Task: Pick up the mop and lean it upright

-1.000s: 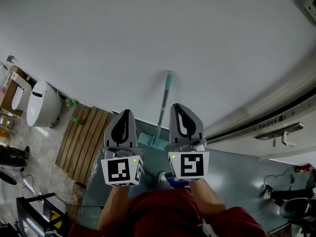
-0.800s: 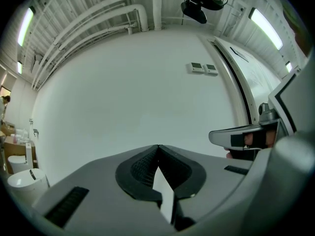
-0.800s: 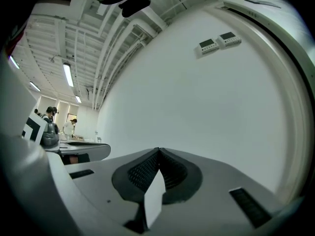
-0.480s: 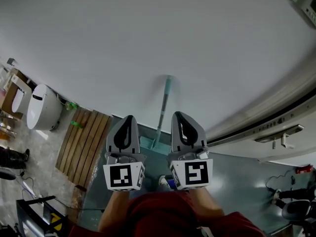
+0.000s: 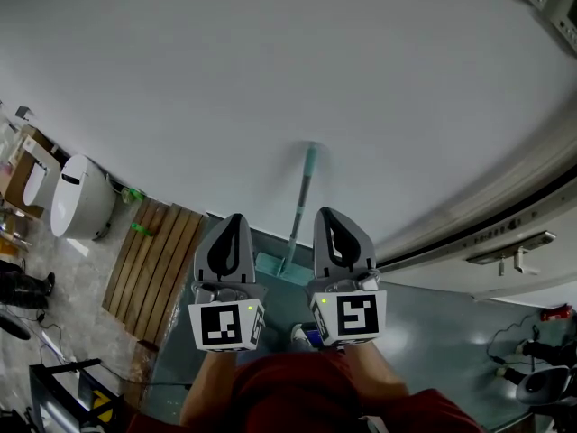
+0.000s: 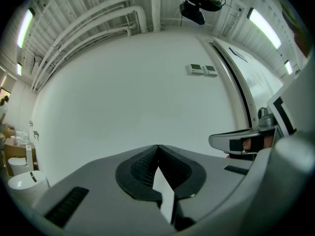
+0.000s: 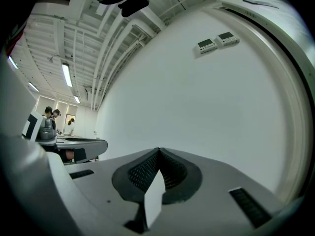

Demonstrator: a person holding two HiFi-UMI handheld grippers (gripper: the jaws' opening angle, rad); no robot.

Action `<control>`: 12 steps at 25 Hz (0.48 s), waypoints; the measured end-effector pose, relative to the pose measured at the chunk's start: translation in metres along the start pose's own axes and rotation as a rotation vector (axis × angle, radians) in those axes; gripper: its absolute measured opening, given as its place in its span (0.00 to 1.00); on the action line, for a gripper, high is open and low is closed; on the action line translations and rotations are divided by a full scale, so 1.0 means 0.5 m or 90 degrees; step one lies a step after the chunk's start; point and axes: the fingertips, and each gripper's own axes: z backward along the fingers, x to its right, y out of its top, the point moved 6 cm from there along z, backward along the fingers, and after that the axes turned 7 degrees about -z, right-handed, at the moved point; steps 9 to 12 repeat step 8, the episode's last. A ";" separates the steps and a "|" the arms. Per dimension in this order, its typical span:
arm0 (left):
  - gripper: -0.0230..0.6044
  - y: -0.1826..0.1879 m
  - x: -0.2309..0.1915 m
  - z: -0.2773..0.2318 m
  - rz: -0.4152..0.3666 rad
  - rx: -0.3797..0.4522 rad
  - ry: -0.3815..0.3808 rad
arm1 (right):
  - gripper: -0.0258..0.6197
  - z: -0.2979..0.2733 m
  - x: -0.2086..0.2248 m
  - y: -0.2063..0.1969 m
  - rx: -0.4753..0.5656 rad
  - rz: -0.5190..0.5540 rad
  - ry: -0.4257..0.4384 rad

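**A:** Where is the mop, and why is it set that way?

**B:** The mop [image 5: 302, 197] is seen leaned nearly upright against the white wall [image 5: 270, 61]. The mop head [image 5: 273, 266] is planted on the floor [image 5: 433, 314] at the foot of the wall, and the top of the handle is rested against the wall higher up. The slight slant is judged to be what lets it stand unheld.

**A:** Is it gripped by anything?

**B:** No. The left gripper [image 5: 232, 218] and the right gripper [image 5: 330, 215] are held side by side on the near side of the mop, apart from it. Both pairs of jaws are clenched pad to pad, and nothing is caught between them.

**A:** What is left to be done?

**B:** Little, it is judged: the mop is already propped. The grippers are perhaps held near so that a slide can be caught.
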 end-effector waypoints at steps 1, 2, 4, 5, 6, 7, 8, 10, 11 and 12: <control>0.06 0.000 -0.001 0.001 0.000 0.000 0.000 | 0.07 -0.001 -0.001 -0.001 -0.001 0.000 0.000; 0.06 0.001 -0.002 0.001 0.000 0.001 0.000 | 0.07 -0.001 -0.002 -0.002 -0.001 0.000 0.000; 0.06 0.002 -0.004 0.003 -0.001 0.002 0.000 | 0.07 -0.001 -0.004 -0.003 -0.001 0.001 -0.001; 0.06 0.002 -0.005 0.004 -0.001 0.003 0.000 | 0.07 -0.001 -0.004 -0.004 -0.001 0.002 -0.001; 0.06 0.002 -0.007 0.004 -0.002 0.003 0.000 | 0.07 -0.002 -0.005 -0.004 -0.002 0.003 -0.002; 0.06 0.002 -0.008 0.005 -0.002 0.004 0.000 | 0.07 -0.002 -0.005 -0.004 -0.002 0.004 -0.002; 0.06 0.002 -0.009 0.006 -0.002 0.005 -0.001 | 0.07 -0.003 -0.005 -0.005 -0.003 0.005 -0.003; 0.06 0.002 -0.009 0.006 -0.002 0.005 -0.001 | 0.07 -0.003 -0.005 -0.005 -0.003 0.005 -0.003; 0.06 0.002 -0.009 0.006 -0.002 0.005 -0.001 | 0.07 -0.003 -0.005 -0.005 -0.003 0.005 -0.003; 0.06 0.002 -0.009 0.006 -0.002 0.005 -0.001 | 0.07 -0.003 -0.005 -0.005 -0.003 0.005 -0.003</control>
